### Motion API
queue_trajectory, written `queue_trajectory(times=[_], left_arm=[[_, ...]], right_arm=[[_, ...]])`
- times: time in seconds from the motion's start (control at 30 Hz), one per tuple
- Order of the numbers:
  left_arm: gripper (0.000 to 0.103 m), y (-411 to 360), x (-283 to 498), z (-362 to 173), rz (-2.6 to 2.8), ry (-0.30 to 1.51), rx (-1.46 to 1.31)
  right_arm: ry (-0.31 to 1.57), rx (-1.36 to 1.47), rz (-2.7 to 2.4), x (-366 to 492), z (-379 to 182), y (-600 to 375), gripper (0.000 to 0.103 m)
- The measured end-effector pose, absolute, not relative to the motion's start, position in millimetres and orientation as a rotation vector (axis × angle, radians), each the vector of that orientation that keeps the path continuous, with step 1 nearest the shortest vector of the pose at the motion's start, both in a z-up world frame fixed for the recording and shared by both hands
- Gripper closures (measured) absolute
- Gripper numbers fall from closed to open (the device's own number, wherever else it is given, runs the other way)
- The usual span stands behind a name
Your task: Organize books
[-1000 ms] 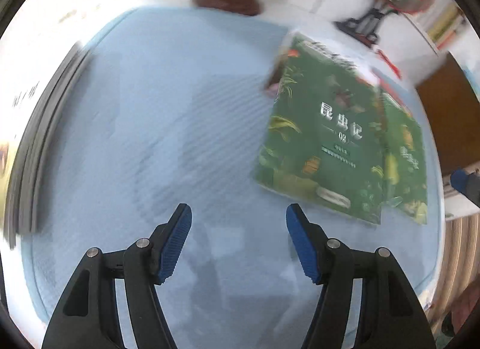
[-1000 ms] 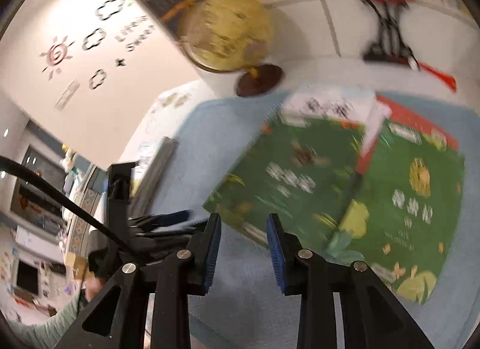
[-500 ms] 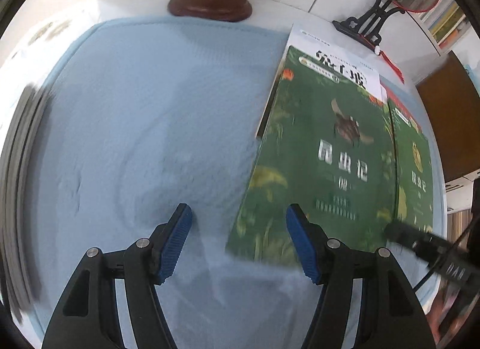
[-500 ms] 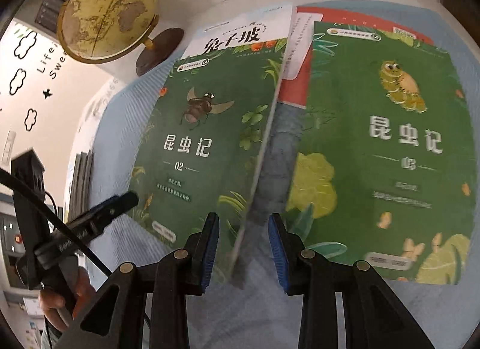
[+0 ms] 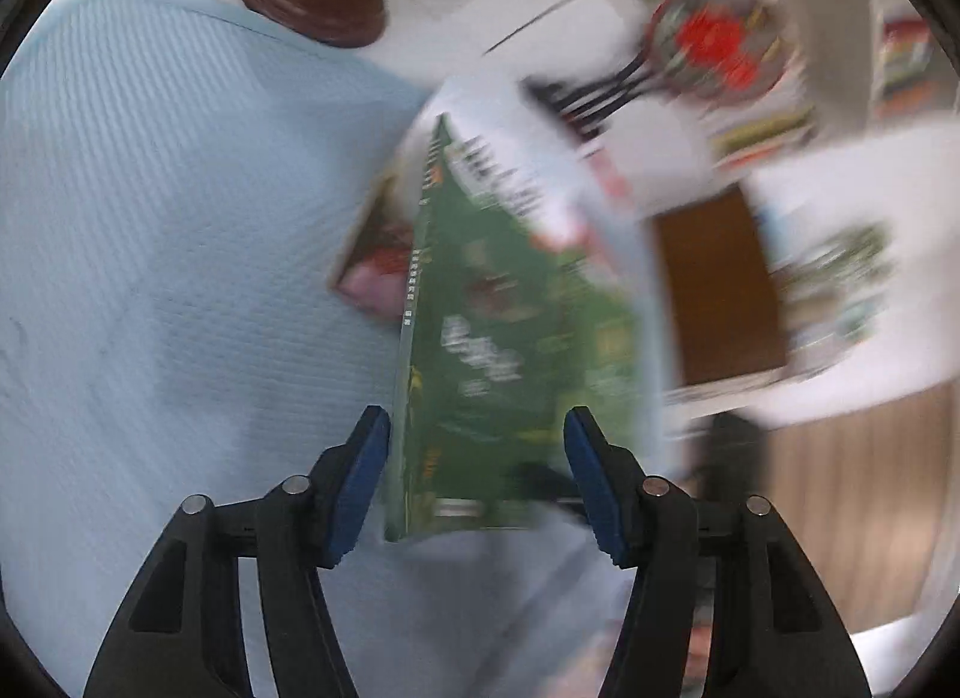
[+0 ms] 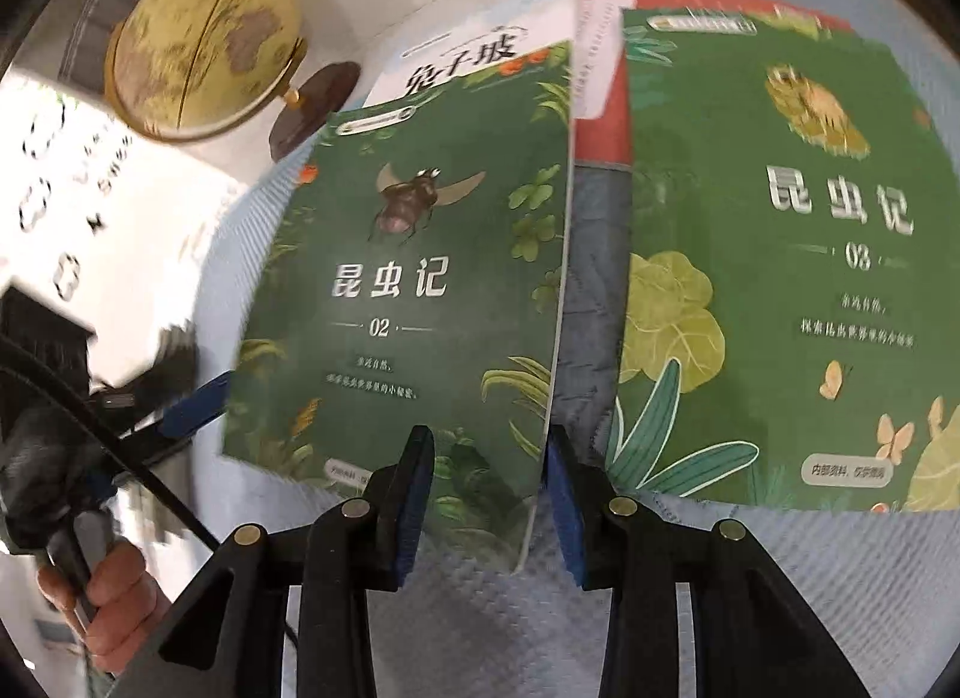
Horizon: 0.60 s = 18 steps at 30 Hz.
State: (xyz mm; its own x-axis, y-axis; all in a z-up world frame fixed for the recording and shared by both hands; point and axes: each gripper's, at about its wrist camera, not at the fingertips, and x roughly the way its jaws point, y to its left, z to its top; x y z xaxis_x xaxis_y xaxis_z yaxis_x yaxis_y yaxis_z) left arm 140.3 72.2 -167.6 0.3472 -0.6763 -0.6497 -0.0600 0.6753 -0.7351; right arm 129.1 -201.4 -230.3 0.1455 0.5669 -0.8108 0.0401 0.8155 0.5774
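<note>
Paperbacks are what is being sorted: the green "02" book (image 6: 414,278), center of the right wrist view, lies on a white-covered book (image 6: 480,38) showing at its upper edge, and its right edge has lifted off the pale blue mat (image 6: 540,608). A second green book, the "03" volume (image 6: 780,278), fills the right half of that view, resting on a red book (image 6: 600,116); a globe (image 6: 204,44) stands at upper left. The right gripper (image 6: 489,494) straddles the raised lower right corner of "02"; its fingers have just been opening slightly, and the right one seems to touch the page edge while a gap shows on the left, so I read no clamp. In the blurred left wrist view the same book (image 5: 504,338) stands steeply tilted, spine edge toward the camera, between the parted fingers of the left gripper (image 5: 477,482), which have just been closing but still stand clear of it. Judged by its bowed cover, the book is light, thin and floppy with a glossy, probably slick face; gripping near the spine, deep over the edge, should hold better than pinching a loose corner, which could bend or slip.
</note>
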Motion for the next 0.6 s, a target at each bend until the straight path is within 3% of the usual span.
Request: queue_trajectory(times=[0.17, 0.23, 0.37, 0.47, 0.6], left_arm=[[0.066, 54.8, 150.4, -183.0, -0.367, 1.237, -0.592], [0.080, 49.3, 153.8, -198.2, -0.383, 1.279, -0.607], [0.081, 24.2, 165.2, -214.2, -0.357, 1.318, -0.551], [0.087, 19.6, 174.3, -213.7, -0.382, 1.330, -0.586], [0.089, 29.6, 181.8, -203.5, -0.515, 1.277, -0.844]], right_arm=[[1.386, 0.614, 0.424, 130.3, -236.1, -208.7, 0.067], [1.388, 0.621, 0.428, 130.4, -236.7, -212.5, 0.067], [1.392, 0.615, 0.426, 129.4, -236.0, -212.7, 0.067], [1.426, 0.616, 0.414, 133.7, -234.6, -209.7, 0.065], [1.431, 0.663, 0.395, 137.6, -222.1, -216.9, 0.059]])
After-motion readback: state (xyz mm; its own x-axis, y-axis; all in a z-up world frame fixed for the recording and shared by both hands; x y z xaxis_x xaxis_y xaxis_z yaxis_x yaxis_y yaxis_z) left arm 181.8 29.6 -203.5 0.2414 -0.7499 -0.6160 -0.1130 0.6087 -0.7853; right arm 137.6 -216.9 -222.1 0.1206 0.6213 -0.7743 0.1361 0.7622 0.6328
